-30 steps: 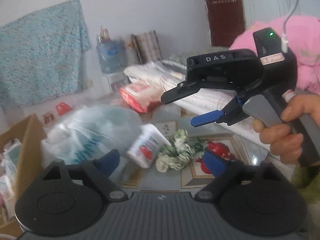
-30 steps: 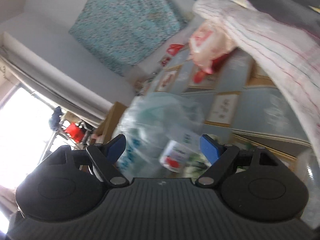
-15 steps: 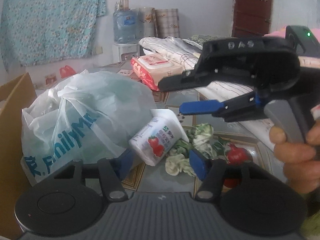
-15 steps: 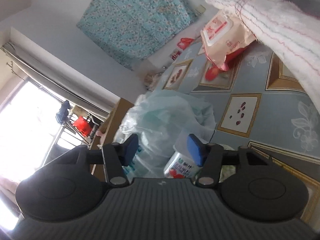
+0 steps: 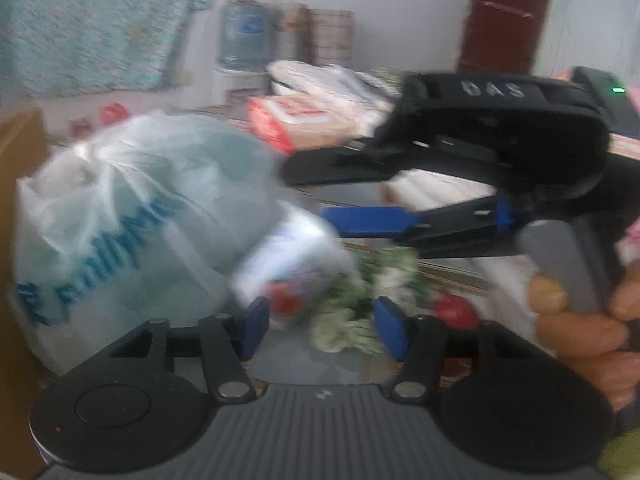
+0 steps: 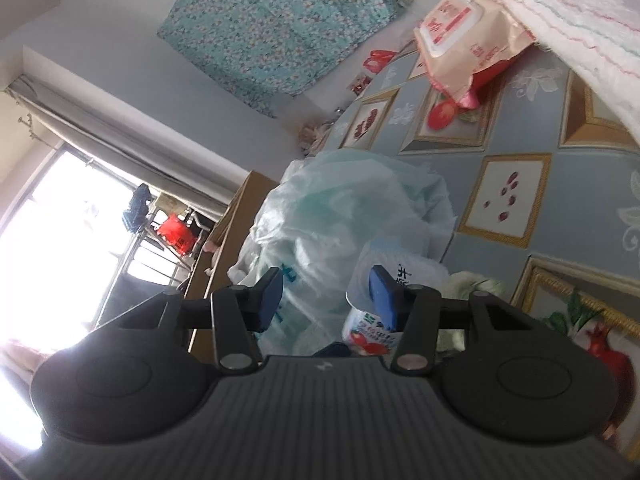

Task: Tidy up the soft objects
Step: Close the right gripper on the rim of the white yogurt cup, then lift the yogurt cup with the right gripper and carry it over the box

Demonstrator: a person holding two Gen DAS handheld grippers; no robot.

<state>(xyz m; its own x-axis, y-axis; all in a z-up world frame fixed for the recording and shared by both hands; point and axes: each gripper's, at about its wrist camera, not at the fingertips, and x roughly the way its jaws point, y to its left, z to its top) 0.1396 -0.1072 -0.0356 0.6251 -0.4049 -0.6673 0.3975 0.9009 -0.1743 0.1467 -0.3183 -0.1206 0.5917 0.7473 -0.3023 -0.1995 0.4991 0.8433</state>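
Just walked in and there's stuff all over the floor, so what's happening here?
A person holds two grippers over a floor pile. The left gripper is open, just short of a white strawberry-print pack leaning on a tied plastic bag, green-white cloth beside it. The right gripper hovers above, also open. Nothing is gripped.

Both grippers — left gripper, right gripper — agape

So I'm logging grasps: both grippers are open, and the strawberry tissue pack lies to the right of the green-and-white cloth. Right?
Not quite. In the left wrist view the tissue pack lies left of the cloth, against the plastic bag. The left gripper and right gripper are both open.
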